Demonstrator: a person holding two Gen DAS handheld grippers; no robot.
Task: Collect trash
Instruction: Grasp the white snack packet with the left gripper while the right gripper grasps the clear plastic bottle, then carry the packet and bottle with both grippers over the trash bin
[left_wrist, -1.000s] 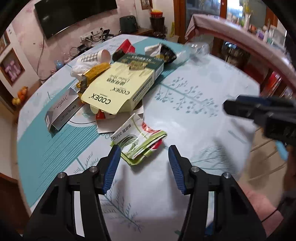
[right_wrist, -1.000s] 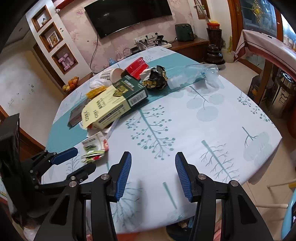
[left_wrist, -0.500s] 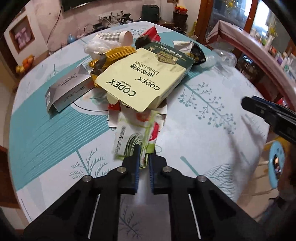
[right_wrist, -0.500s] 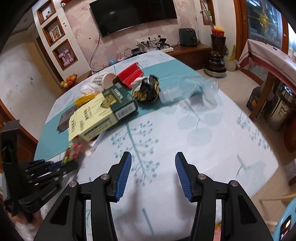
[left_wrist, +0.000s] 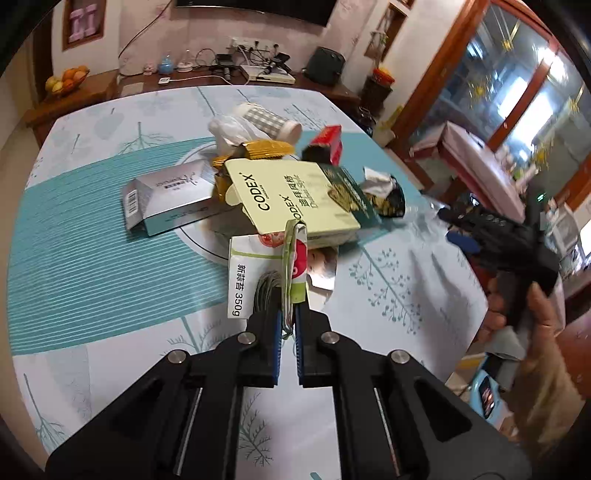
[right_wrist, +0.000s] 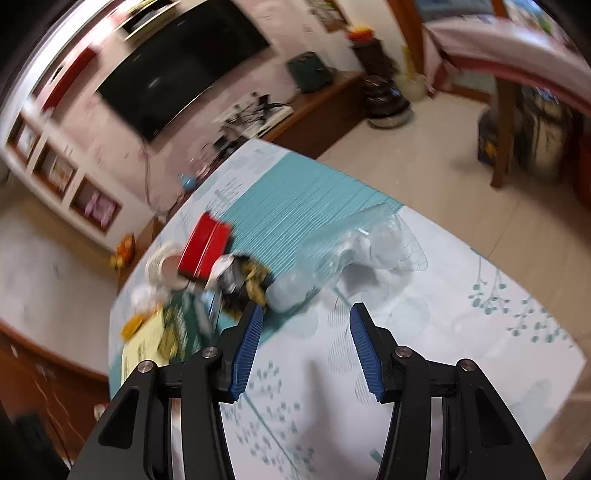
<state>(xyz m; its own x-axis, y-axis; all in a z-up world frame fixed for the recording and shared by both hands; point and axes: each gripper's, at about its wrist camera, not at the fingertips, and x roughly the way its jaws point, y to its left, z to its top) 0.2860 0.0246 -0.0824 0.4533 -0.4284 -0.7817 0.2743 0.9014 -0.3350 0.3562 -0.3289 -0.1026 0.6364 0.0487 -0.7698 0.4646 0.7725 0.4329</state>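
Since a second ago our left gripper (left_wrist: 287, 325) clamped the wrapper (left_wrist: 293, 266); right gripper (right_wrist: 306, 347) empty, agape. Thin edge hold, could slip loose.

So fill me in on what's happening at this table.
A person is clearing trash off a table with a handheld gripper in each hand. The left gripper is shut on a green and white food wrapper, pinching its edge in front of the pile around the yellow CODEX box. The right gripper is open and holds nothing, with a crushed clear plastic bottle on the table ahead of it.
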